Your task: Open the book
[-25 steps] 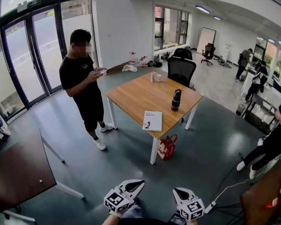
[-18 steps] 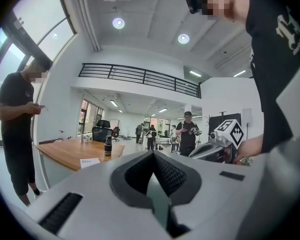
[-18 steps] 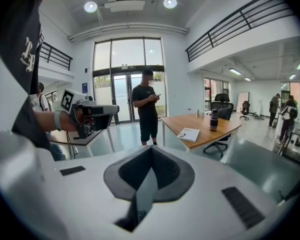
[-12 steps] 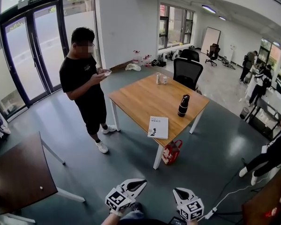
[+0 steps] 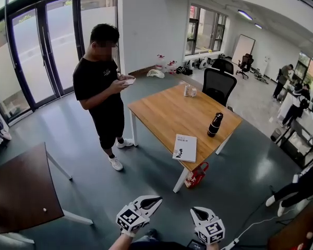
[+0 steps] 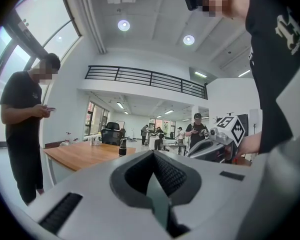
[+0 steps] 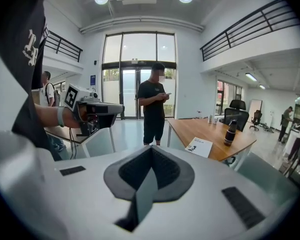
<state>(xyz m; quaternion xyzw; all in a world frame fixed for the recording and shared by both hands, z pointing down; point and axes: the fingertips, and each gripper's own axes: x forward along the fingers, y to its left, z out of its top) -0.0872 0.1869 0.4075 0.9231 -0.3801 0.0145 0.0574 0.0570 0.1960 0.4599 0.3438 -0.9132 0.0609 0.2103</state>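
At table (image 5: 161, 111) corner, book (image 5: 184, 148) end-on.

The white-and-grey left gripper (image 5: 149, 201), topped by its black-and-white marker cube, was held low in front of the person with its tip angled forward. Its jaws were pressed together with nothing between them. The matching white-and-grey right gripper (image 5: 197, 211) was near it, not touching, jaws likewise closed and empty. A bare left forearm (image 5: 119, 242) showed at the bottom edge. The right wrist seemed mostly cut off there.
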